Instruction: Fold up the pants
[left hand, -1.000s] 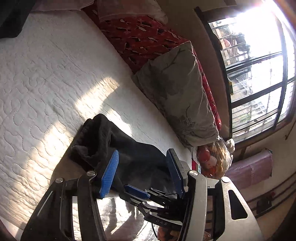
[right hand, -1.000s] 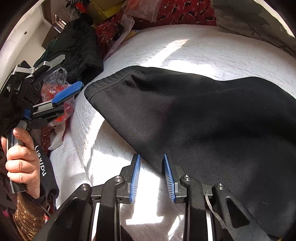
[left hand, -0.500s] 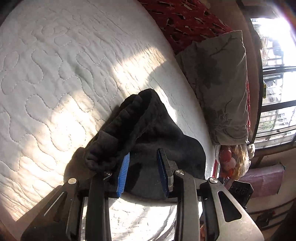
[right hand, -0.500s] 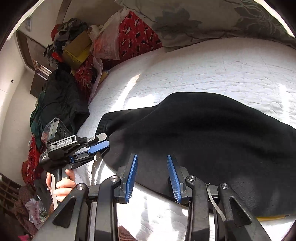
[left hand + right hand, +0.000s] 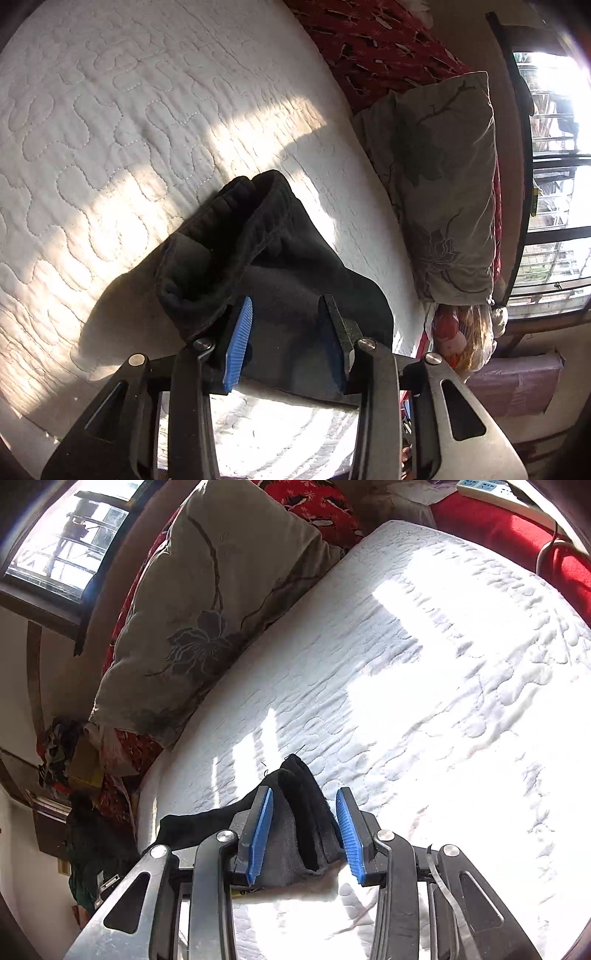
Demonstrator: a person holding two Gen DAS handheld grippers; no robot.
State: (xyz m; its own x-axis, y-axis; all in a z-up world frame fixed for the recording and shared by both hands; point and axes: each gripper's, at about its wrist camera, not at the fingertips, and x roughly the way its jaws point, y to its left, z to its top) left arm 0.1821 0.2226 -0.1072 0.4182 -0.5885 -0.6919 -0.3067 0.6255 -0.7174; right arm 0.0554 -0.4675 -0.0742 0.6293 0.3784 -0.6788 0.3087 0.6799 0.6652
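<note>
Right gripper (image 5: 304, 834) has swung to the black fleece pants (image 5: 280, 266) cuff end — both jaws just widening, cloth between, ungripped; left gripper (image 5: 286, 345) at waistband.

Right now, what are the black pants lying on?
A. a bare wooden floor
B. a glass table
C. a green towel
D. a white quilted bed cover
D: in both wrist views the black fleece pants lie bunched on the white quilted bed cover, whose stitched wavy lines show all around them.
</note>
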